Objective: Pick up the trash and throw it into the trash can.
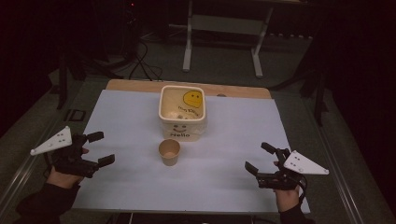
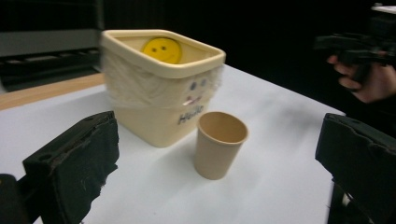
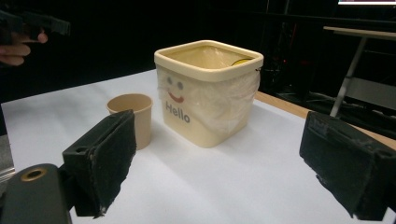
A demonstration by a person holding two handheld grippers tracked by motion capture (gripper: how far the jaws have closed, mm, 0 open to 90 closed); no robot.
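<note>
Brown paper cup (image 1: 169,152) stands upright on the white bench (image 1: 224,182), just in front of the cream tub (image 1: 182,112) marked "Hello", apart from it. Left gripper (image 1: 103,148) sits well left of the cup, jaws wide apart, empty; right gripper (image 1: 259,158) well right of it, likewise spread and empty. Judgement: approach level, straddle the cup mid-wall, close gently since thin paper crushes, and keep clear of the tub.

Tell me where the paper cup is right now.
In the high view the paper cup stands upright near the table's middle, just in front of the cream Hello bin, roughly midway between the left gripper and the right gripper.
</note>
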